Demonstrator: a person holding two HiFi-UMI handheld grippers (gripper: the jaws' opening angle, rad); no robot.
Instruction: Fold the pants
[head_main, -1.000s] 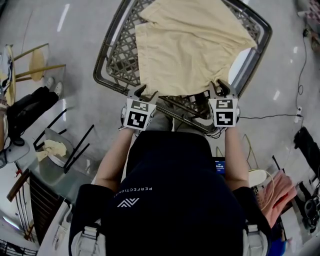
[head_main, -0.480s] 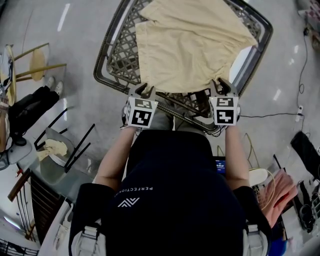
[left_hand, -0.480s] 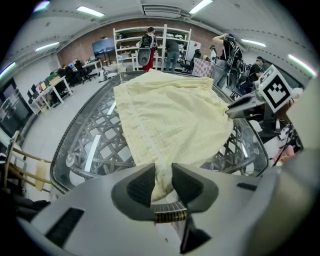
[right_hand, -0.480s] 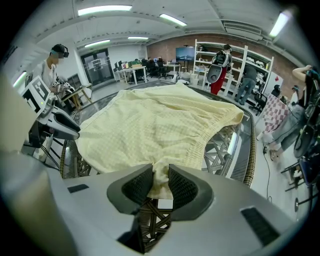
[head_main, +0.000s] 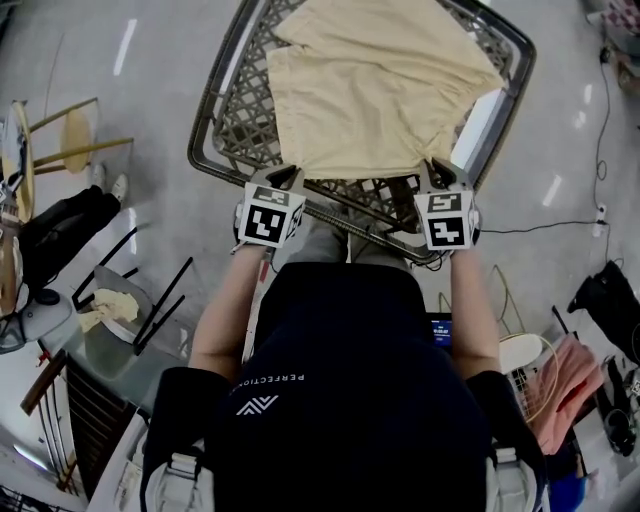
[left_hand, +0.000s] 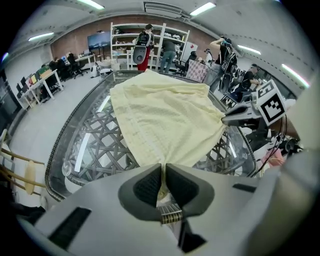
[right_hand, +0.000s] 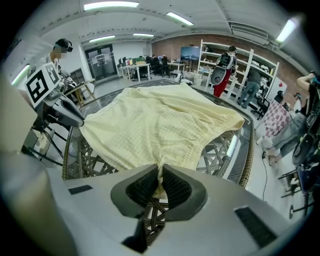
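Both jaw pairs have just closed since the earlier frames. Left gripper (head_main: 283, 178) and right gripper (head_main: 440, 172) now each pinch a near corner of the pale yellow pants (head_main: 380, 90), with fabric bunched between the jaws. Pants lie spread flat on the wicker-and-glass table (head_main: 213, 110). Print on the person's dark shirt (head_main: 350, 420) reads "PERFECTION".

floor (head_main: 160, 90): grey, glossy | shelving (left_hand: 122, 35): white | ceiling lights (right_hand: 111, 6): strips

Surface: I see a glass-topped table (head_main: 238, 112) with woven lattice under the glass
On it: pale yellow pants (head_main: 370, 90) spread out, reaching my near rim
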